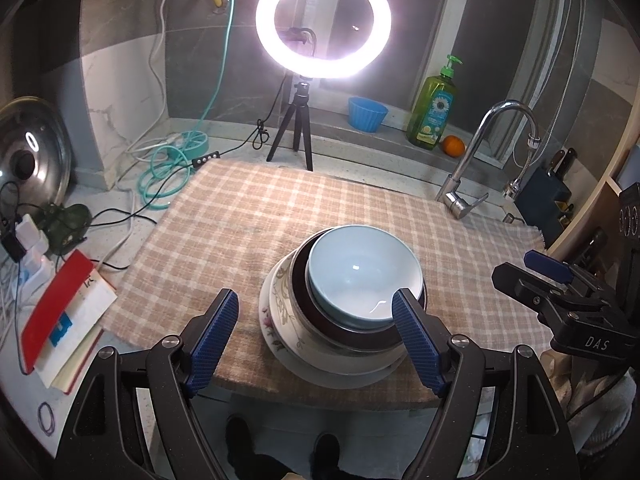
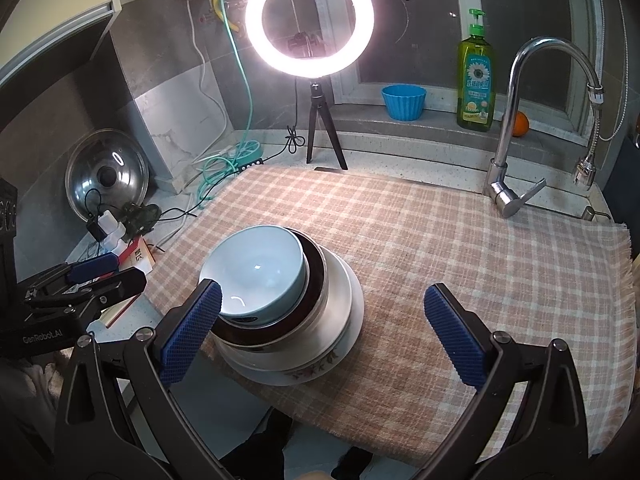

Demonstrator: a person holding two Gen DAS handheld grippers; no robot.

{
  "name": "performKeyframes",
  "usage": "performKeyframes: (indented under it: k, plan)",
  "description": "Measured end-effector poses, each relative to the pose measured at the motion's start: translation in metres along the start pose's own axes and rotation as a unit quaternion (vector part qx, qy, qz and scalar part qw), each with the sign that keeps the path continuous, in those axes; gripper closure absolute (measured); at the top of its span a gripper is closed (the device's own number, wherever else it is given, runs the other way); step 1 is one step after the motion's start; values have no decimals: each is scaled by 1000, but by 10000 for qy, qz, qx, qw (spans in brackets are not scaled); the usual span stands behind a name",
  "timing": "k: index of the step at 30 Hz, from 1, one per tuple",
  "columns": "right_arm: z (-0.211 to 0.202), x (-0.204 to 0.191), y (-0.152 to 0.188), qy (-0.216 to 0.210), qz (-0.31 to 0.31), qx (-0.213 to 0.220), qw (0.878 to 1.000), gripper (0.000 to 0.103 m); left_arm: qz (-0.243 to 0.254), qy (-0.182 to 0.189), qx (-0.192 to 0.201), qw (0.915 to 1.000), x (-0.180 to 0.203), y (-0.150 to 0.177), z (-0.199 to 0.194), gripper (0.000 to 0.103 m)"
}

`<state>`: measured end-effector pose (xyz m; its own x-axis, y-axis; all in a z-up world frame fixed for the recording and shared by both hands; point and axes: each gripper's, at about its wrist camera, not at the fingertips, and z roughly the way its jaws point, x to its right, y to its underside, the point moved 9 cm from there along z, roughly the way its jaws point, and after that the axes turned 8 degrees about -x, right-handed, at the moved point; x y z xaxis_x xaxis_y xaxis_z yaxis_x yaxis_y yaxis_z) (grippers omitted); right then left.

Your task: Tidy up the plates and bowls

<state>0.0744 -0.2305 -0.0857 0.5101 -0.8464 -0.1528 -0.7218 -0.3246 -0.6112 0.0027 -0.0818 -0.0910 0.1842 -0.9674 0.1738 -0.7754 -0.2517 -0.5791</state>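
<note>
My left gripper (image 1: 316,312) has its jaws spread wide with nothing between them; its right pad (image 1: 418,340) sits at the near right rim of the light blue bowl (image 1: 360,276), and I cannot tell whether it touches. My right gripper (image 2: 320,308) is just as wide apart, its left pad (image 2: 192,328) at the bowl's near left rim, the rest of its gap over bare cloth.

The bowl is the top of a nested stack just ahead of me: it sits inside a dark brown bowl (image 1: 316,312), which sits in a white bowl (image 2: 340,300), all on a floral plate (image 1: 276,316). From the left gripper the stack lies at about 1 o'clock; from the right, about 11 o'clock. The stack stands near the front edge of the checked cloth (image 1: 248,216) covering the counter.

At 9 o'clock of the left view, books (image 1: 64,320) lie beside the cloth, with chargers and cables behind them and a steel pot lid (image 1: 32,156) leaning on the wall. At 2 o'clock stands the faucet (image 2: 516,132). Beyond the cloth at 12 o'clock a ring light (image 1: 323,20) glares on its tripod; on the ledge to its right sit a blue cup (image 2: 403,102), a green soap bottle (image 2: 475,76) and an orange (image 2: 521,124).
</note>
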Motion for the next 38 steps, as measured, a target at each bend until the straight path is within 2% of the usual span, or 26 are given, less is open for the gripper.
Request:
performKeyframes:
  k: [14,25,34,38]
  plan:
    - [2,2,-1,-6,7,-10,10000,0,67,-56,8,10000,1,-5,1,24]
    - [2,3,-1,-17,5,-11,10000,0,100,-246,-25,9996,-4,-4,3,24]
    - [2,2,-1,-8,22,-15,10000,0,78,-204,-80,9997,-4,-2,5,24]
    - [2,3,-1,-5,25,-19,10000,0,186,-250,13,9995,-1,-4,3,24]
